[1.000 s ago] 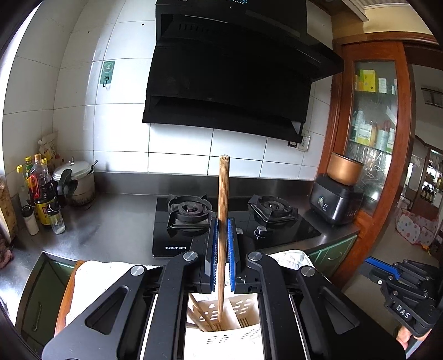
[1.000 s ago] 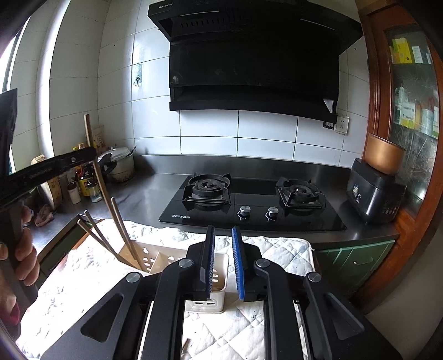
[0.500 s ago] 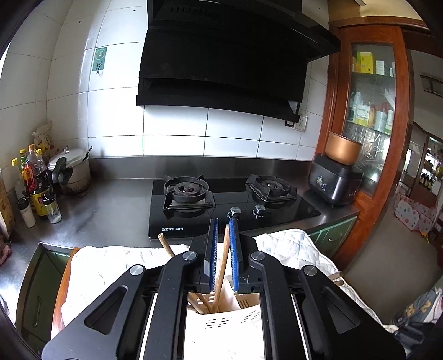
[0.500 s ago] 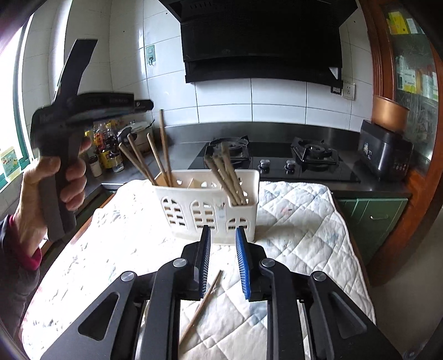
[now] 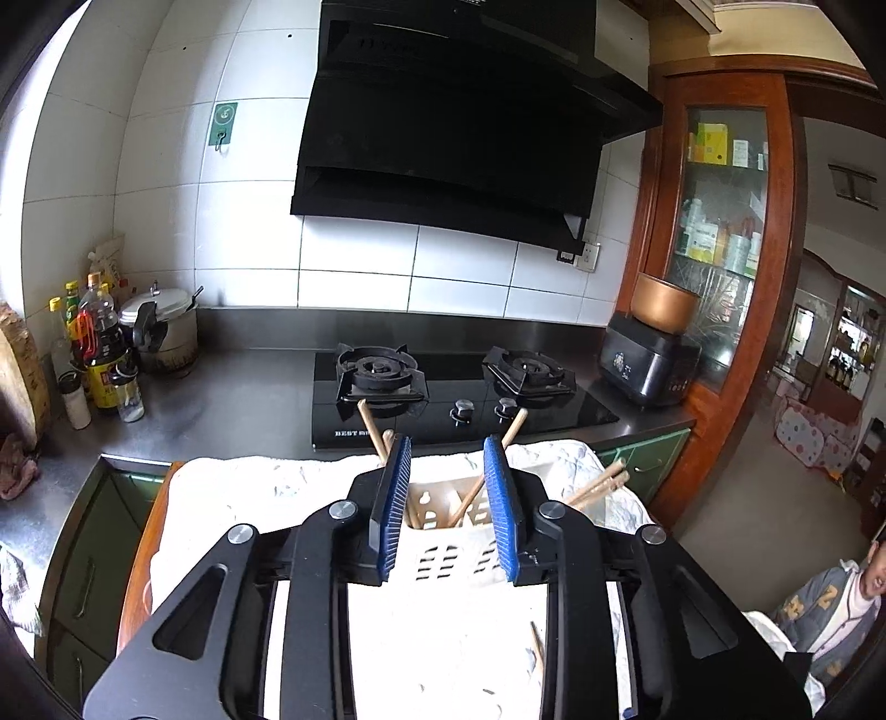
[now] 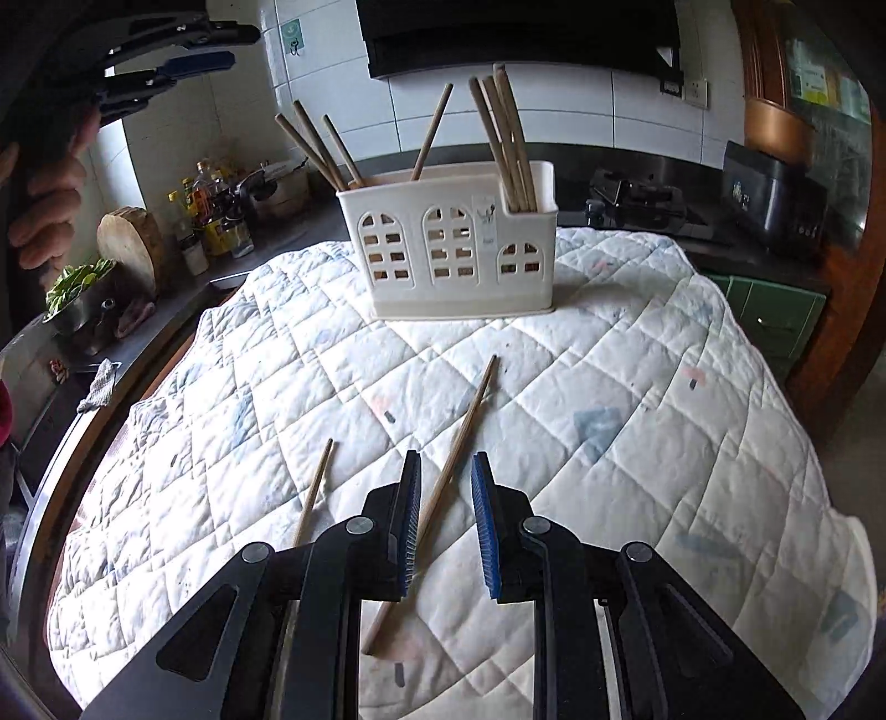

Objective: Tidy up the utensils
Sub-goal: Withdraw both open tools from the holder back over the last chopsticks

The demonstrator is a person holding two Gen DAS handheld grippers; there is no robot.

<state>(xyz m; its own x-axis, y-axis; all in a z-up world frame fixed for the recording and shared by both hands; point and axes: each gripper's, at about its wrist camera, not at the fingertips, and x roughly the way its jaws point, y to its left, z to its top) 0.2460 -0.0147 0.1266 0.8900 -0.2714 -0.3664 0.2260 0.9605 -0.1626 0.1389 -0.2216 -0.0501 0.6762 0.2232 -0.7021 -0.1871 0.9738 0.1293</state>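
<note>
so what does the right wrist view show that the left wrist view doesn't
Only the right wrist view shows the long chopstick lying between the open right gripper fingers, with a shorter chopstick beside it on the quilt, plus the holder's arched front.

Only the left wrist view shows the left burner and a person at the lower right.

Both show the white utensil holder holding chopsticks.

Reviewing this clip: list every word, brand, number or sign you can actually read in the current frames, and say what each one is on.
"BEST", then letters hidden by a chopstick: front edge of the gas hob.
Green hook plate on the wall tile: a round symbol, not readable.
Range hood lettering: too faint.
Bottle labels, cabinet boxes, utensil caddy sticker: too small or blurred.
</note>
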